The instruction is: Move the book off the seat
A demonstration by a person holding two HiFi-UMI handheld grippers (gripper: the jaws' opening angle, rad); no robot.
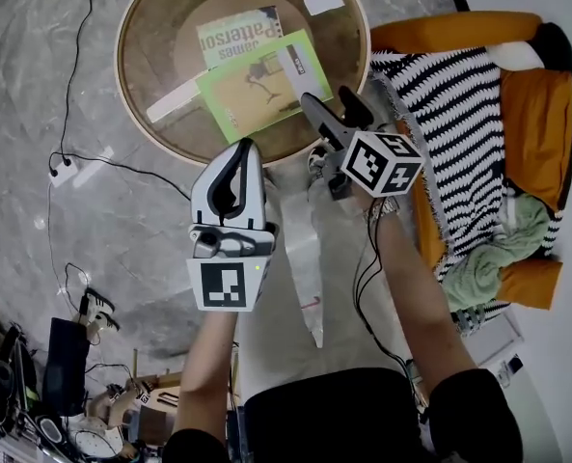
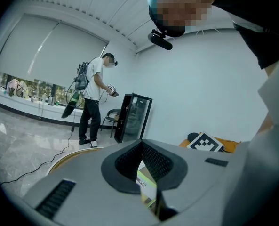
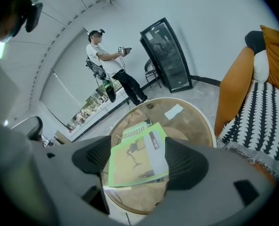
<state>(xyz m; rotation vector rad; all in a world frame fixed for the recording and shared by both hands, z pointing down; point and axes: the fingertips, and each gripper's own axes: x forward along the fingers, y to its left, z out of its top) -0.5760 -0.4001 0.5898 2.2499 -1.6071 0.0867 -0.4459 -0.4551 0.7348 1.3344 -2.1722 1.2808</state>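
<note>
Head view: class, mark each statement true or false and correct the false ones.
1. The green book lies on the round table. True.
2. The right gripper is shut on the green book. False: its jaws stand apart.
3. The green book overlaps another book beneath it. True.
4. The left gripper holds a book. False: its jaws are together on nothing.
</note>
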